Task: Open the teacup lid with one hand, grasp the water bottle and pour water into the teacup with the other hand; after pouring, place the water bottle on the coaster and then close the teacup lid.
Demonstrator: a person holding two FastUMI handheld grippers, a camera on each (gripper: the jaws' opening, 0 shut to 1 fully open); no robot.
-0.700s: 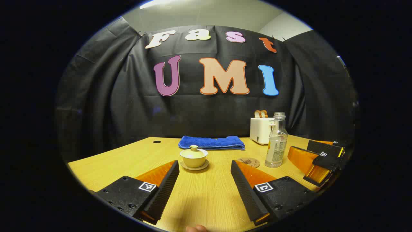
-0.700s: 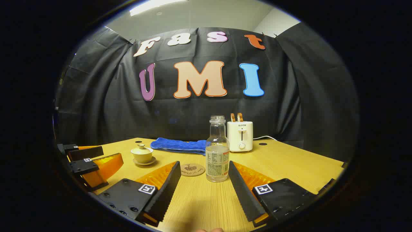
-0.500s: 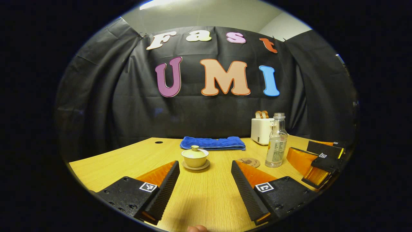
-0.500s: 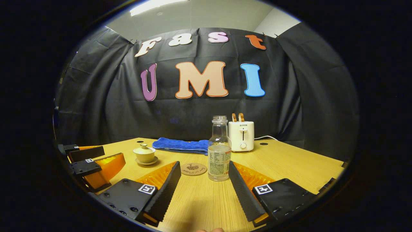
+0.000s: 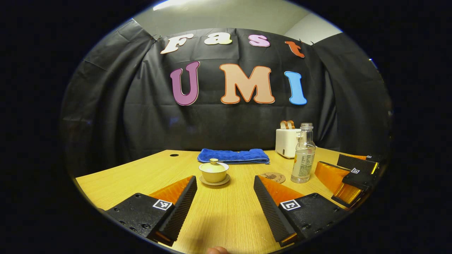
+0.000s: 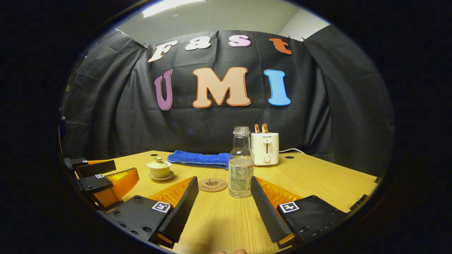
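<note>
The light comes from above; a long lamp glows white on the ceiling in the right gripper view, and a bit of it shows in the left gripper view; the table is bright and warm yellow; the cloth wall is dark and dull; soft small shadows sit under the bottle and the cup; both pictures are sharp in the middle; the edges bend round and go dim; the table edge curves.
</note>
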